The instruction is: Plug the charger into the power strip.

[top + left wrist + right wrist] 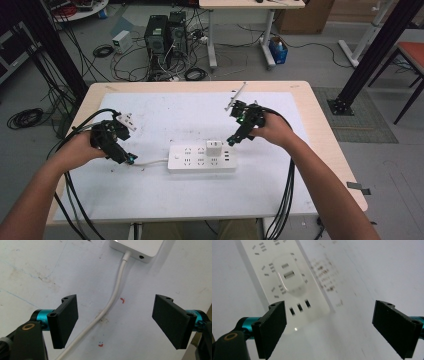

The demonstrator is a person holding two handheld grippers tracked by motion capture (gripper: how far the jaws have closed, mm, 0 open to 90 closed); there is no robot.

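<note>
A white power strip (201,157) lies flat in the middle of the white mat, with a white adapter (214,147) plugged into its top. The strip's white cable (150,162) runs off its left end. My left gripper (131,159) hovers low over that cable, open. In the left gripper view the cable (110,305) passes between the wide-apart pads (66,322) without touching them, and the strip's end (140,248) is ahead. My right gripper (231,141) stands open just right of the adapter. In the right gripper view the strip (274,290) and adapter (290,277) lie ahead-left, blurred, with nothing between the jaws.
The white mat (190,200) covers most of a wooden table (327,150). Small red marks (122,300) dot the mat near the cable. Beyond the far edge, computer towers (165,35) and loose cables sit on the floor. Black frame posts (370,55) stand at both sides.
</note>
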